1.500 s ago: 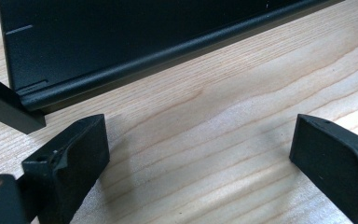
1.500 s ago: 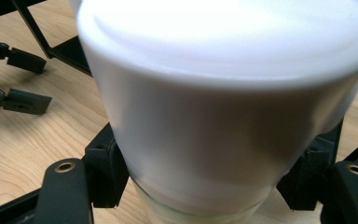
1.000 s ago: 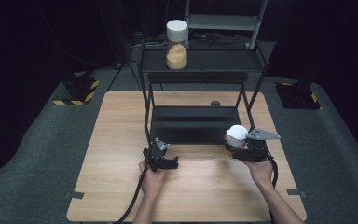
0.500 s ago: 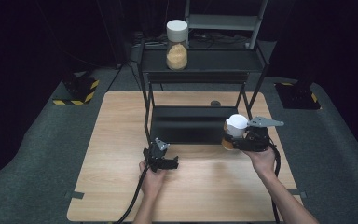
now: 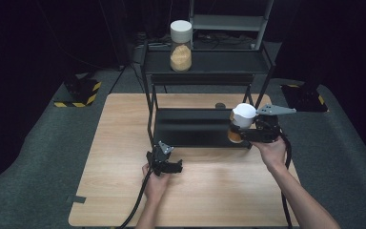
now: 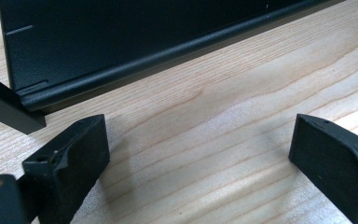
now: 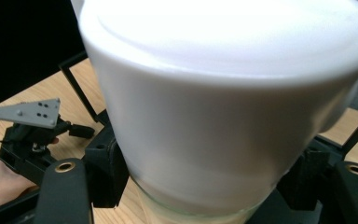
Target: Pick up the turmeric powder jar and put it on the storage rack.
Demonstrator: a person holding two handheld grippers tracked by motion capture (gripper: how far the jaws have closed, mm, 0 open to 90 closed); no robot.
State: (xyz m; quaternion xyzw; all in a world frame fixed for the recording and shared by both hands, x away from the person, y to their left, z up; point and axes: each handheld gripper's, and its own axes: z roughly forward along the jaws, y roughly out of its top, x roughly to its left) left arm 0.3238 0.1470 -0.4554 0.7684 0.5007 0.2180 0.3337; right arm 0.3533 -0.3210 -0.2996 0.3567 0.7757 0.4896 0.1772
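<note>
Standing upright, white lid up, the jar sits clamped in the right gripper; left gripper gapes empty.

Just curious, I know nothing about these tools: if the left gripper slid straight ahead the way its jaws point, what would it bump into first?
Probably the front lip of the black metal rack's bottom shelf, across bare wooden table.
</note>
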